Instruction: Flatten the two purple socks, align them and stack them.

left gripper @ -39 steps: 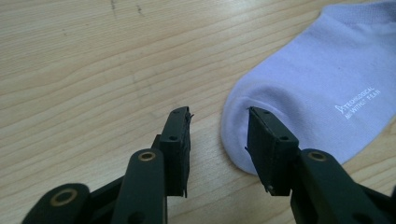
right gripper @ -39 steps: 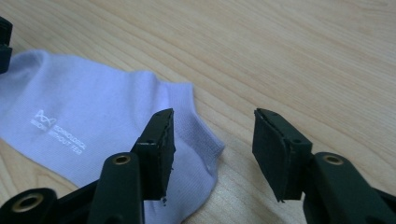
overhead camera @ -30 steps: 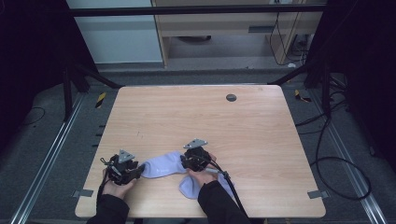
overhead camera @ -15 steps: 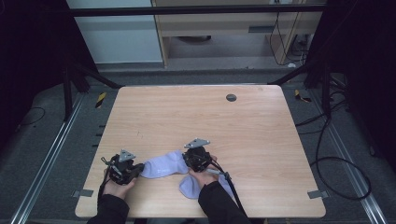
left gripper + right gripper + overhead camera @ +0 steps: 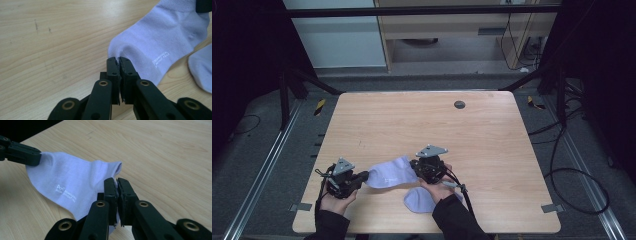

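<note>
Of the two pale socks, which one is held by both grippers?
The upper sock, stretched between the left gripper and right gripper. The other sock lies flat near the table edge.

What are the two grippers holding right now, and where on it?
Both hold one pale sock: left gripper pinches one end, right gripper the opposite edge.

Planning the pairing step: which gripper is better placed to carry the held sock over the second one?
Right, probably. The right gripper grips the held sock directly beside the second sock; the left gripper pinches the far end.
</note>
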`<state>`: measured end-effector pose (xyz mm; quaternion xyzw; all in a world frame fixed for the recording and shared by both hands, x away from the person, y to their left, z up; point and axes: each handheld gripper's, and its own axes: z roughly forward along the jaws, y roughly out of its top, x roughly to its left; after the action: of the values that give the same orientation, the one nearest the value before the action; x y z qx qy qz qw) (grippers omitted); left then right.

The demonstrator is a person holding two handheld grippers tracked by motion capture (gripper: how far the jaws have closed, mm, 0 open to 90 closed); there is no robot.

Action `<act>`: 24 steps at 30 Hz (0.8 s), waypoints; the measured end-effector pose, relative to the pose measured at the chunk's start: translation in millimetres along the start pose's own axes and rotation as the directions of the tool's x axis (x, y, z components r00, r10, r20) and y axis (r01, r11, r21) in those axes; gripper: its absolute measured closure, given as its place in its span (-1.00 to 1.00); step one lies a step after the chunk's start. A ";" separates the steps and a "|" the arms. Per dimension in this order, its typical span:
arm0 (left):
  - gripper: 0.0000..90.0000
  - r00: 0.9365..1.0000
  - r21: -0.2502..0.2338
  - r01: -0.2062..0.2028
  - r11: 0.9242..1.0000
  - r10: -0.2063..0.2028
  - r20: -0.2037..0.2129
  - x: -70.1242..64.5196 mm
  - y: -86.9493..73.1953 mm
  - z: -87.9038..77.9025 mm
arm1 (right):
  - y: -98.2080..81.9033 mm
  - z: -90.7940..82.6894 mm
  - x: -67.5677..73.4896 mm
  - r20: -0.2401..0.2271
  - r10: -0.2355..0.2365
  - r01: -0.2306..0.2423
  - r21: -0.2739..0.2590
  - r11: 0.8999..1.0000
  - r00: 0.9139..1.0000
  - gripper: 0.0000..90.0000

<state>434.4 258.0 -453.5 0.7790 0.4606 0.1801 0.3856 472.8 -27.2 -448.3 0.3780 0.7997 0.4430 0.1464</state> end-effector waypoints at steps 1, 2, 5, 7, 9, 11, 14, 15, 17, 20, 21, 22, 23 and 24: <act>0.92 1.000 -0.010 -0.002 1.000 0.002 0.004 -3.2 2.1 -2.0 | 0.5 -5.3 -1.2 -0.001 -0.003 0.003 -0.009 1.000 1.000 0.93; 0.92 1.000 -0.010 -0.002 1.000 0.002 0.004 -3.2 2.1 -2.0 | 0.5 -5.3 -1.2 -0.001 -0.003 0.003 -0.009 1.000 1.000 0.93; 0.92 1.000 -0.027 -0.011 1.000 0.012 0.015 -11.5 6.6 -4.0 | -0.1 -18.6 -3.7 -0.010 -0.010 0.010 -0.013 1.000 1.000 0.93; 0.92 0.999 -0.031 -0.021 0.999 0.022 0.026 -16.8 9.0 -4.0 | -1.6 -26.0 -5.8 -0.015 -0.012 0.011 -0.015 1.000 1.000 0.93; 0.92 0.999 -0.034 -0.030 0.999 0.031 0.038 -22.1 11.2 -3.9 | -3.7 -32.1 -8.1 -0.014 -0.017 0.016 -0.015 1.000 1.000 0.93; 0.92 0.998 -0.042 -0.035 0.999 0.037 0.045 -27.2 13.4 -4.1 | -6.7 -39.6 -11.0 -0.011 -0.018 0.018 -0.014 1.000 1.000 0.93; 0.92 0.997 -0.048 -0.044 0.998 0.047 0.062 -35.2 17.4 -3.7 | -11.5 -50.8 -16.5 -0.007 -0.012 0.012 -0.013 1.000 1.000 0.93; 0.92 0.996 -0.047 -0.048 0.998 0.051 0.068 -38.1 18.8 -2.8 | -13.2 -54.5 -18.5 -0.008 -0.009 0.009 -0.013 1.000 1.000 0.93; 0.92 0.995 -0.048 -0.057 0.997 0.060 0.075 -41.5 20.4 -1.3 | -14.8 -58.1 -20.2 -0.007 -0.006 0.006 -0.014 1.000 1.000 0.93; 0.92 0.993 -0.042 -0.070 0.997 0.073 0.090 -49.8 23.2 3.3 | -20.8 -68.3 -25.0 -0.014 0.006 -0.006 -0.018 1.000 1.000 0.93; 0.92 0.992 -0.040 -0.081 0.996 0.084 0.098 -55.5 24.6 5.5 | -24.7 -75.2 -27.6 -0.013 0.010 -0.011 -0.021 1.000 1.000 0.93; 0.92 0.991 -0.041 -0.083 0.996 0.087 0.102 -57.9 25.3 5.9 | -26.4 -78.5 -29.3 -0.010 0.010 -0.010 -0.023 1.000 1.000 0.93; 0.92 0.991 -0.041 -0.083 0.996 0.087 0.102 -57.9 25.3 5.9 | -28.3 -81.7 -31.0 -0.007 0.011 -0.012 -0.027 1.000 1.000 0.93; 0.92 0.991 -0.043 -0.084 0.996 0.088 0.104 -60.0 25.9 6.0 | -30.3 -84.8 -32.6 -0.005 0.016 -0.016 -0.029 0.999 1.000 0.93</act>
<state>422.6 196.8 -432.9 0.7991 0.4018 0.1637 0.4161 432.0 -111.6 -428.4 0.3811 0.7905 0.4566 0.1464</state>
